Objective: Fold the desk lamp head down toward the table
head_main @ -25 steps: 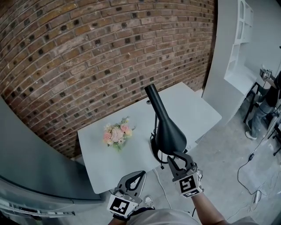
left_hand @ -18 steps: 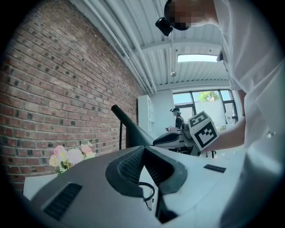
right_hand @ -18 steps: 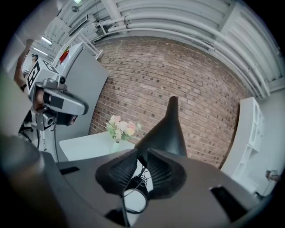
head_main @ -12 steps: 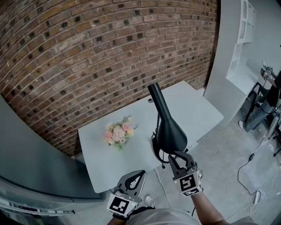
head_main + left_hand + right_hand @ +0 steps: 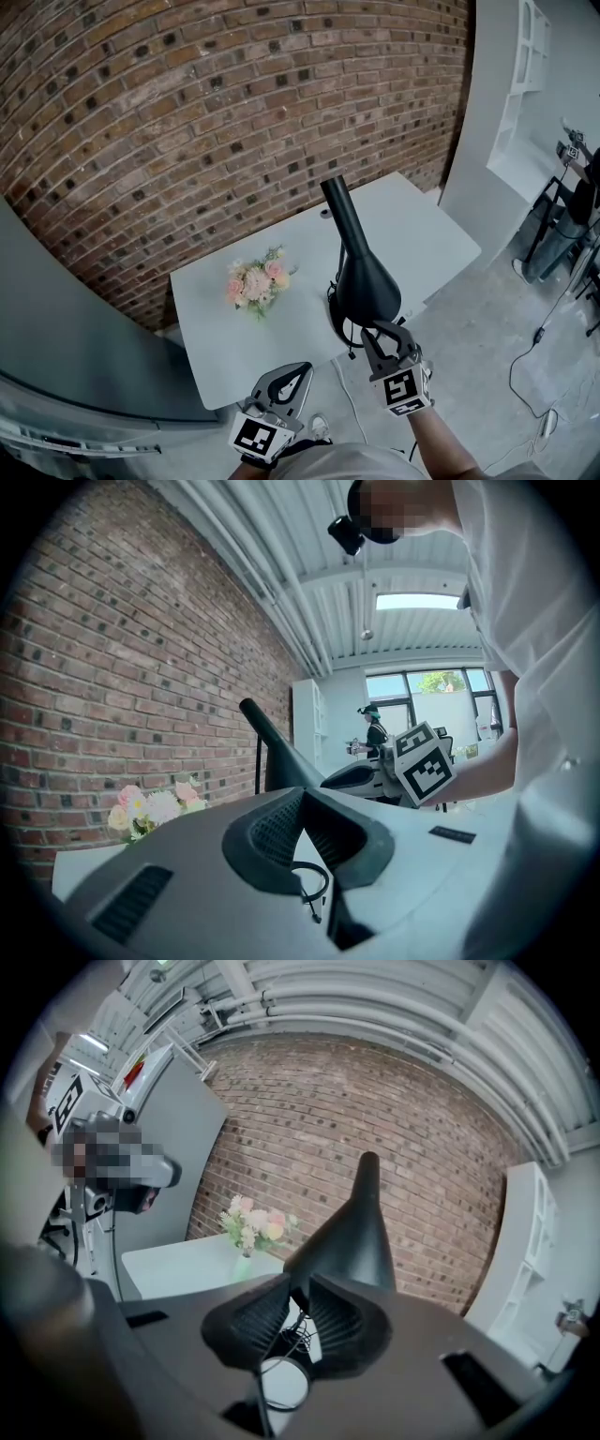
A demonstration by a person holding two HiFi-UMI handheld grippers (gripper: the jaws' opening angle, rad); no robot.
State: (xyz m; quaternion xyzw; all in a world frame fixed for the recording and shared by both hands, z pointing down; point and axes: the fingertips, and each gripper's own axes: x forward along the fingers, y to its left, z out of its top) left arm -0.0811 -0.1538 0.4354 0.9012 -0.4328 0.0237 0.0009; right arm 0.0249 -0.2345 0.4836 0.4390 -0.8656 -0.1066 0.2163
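Black lamp head [image 5: 366, 281] stands at the near right edge of the white table [image 5: 427, 234]. Its wide shade end is near and its narrow neck slants up and away toward the brick wall [image 5: 187, 112].

Right gripper [image 5: 377, 330]: fingertips meet the shade's near rim. In the right gripper view the ribbed pads [image 5: 339, 1321] sit narrowly apart with the rim's dark edge pinched between them, so it is grasping the lamp head.

Left gripper [image 5: 300, 370]: hangs off the table's near edge, left of the lamp and well apart from it. Jaws are pressed together at the tips with nothing between them.

Flowers [image 5: 255, 281], pink and cream, are on the table's left part, well apart from the lamp.
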